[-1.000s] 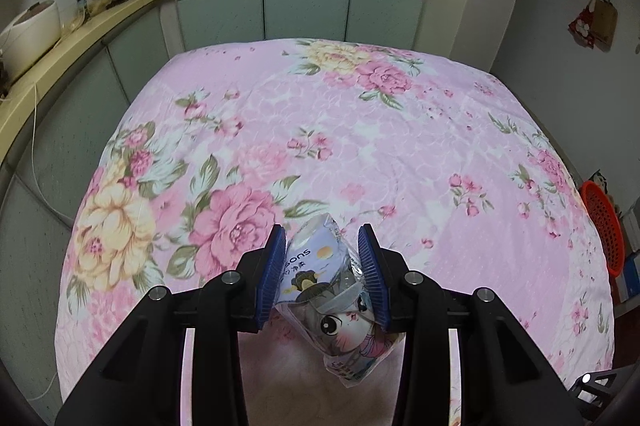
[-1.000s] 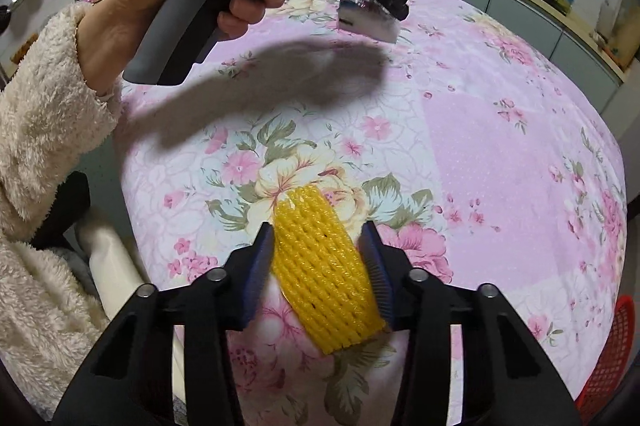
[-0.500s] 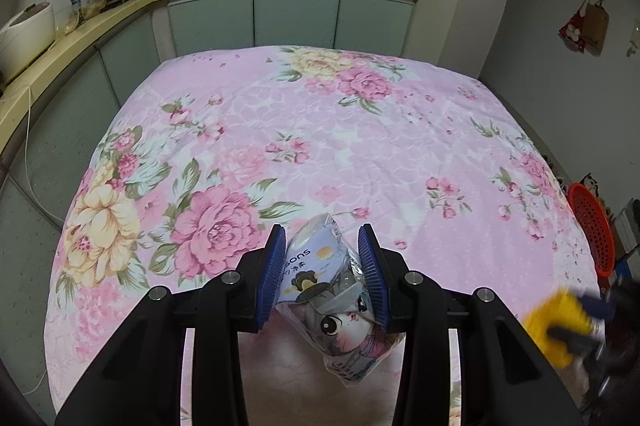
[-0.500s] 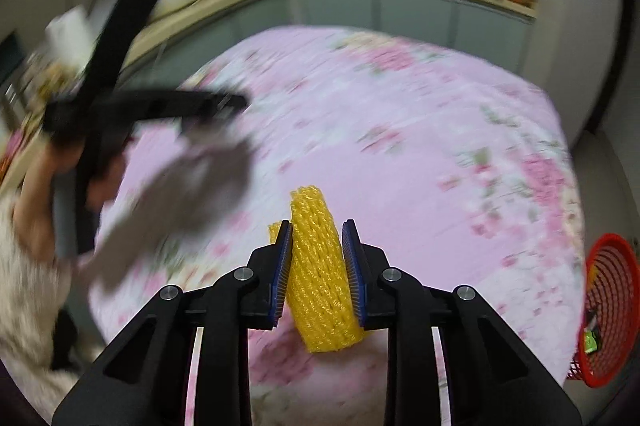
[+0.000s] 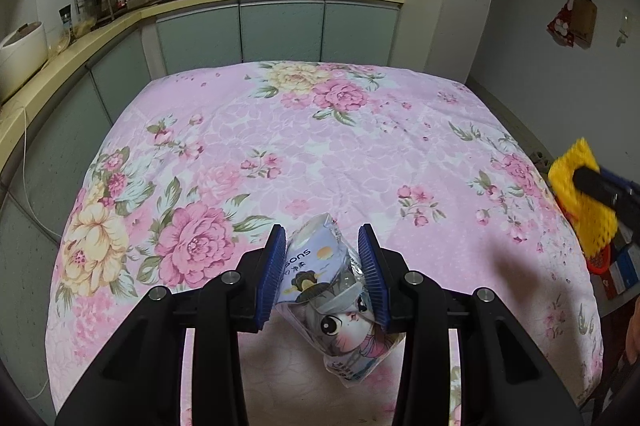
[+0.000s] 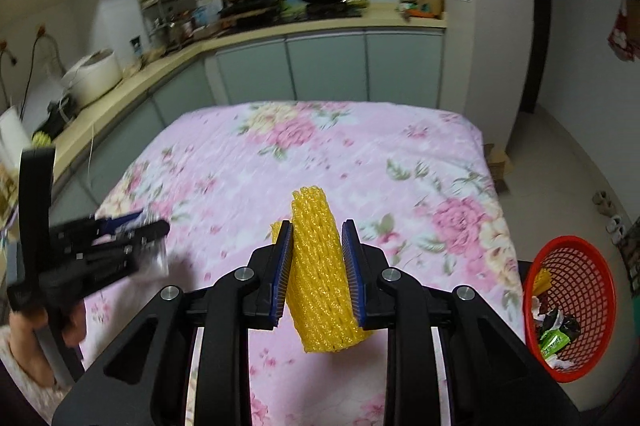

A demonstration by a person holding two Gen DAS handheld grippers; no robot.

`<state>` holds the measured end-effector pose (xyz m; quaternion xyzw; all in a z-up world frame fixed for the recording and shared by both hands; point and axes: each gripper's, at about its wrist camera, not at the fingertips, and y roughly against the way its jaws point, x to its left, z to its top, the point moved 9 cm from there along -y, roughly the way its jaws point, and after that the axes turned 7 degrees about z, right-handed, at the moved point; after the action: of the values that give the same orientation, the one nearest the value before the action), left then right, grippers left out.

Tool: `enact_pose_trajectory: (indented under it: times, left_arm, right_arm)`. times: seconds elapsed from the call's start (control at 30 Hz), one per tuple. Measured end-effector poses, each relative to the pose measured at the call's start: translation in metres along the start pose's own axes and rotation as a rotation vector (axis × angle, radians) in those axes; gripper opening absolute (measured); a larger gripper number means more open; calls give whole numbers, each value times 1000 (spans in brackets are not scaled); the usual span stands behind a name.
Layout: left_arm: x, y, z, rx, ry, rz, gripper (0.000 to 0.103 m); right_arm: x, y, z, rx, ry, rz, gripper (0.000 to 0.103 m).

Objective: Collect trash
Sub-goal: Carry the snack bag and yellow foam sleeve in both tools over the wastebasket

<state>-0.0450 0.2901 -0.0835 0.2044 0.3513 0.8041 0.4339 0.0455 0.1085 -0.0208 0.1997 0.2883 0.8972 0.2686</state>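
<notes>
Two claws are loaded — the left claw grips a cartoon-cat wrapper, the right claw clamps a yellow foam net. Both hang above the floral bench. The red basket beside it holds what appear to be wrappers.

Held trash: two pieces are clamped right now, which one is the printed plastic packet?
The one in the left claw: a crumpled pale-blue snack wrapper with a cartoon cat. The right claw instead grips a plain yellow foam mesh fruit sleeve, with no print.

We read "SUOS", upside down from the left wrist view, on the pale cartoon-cat snack wrapper; small Chinese characters beside it stay illegible; nothing else is readable.
</notes>
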Motion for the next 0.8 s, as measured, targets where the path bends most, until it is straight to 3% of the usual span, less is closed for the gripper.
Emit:
enact_pose_trajectory:
  times: [0.33,0.8]
  left_arm:
    - [-39,10,20,-36,-58,-40,37]
    - [-128,17,42,-80,-177,-147,37]
  right_arm:
    - [-38,38,26,-101,-72,-67,25]
    - [-112,76,17,-153,-199,-188,25]
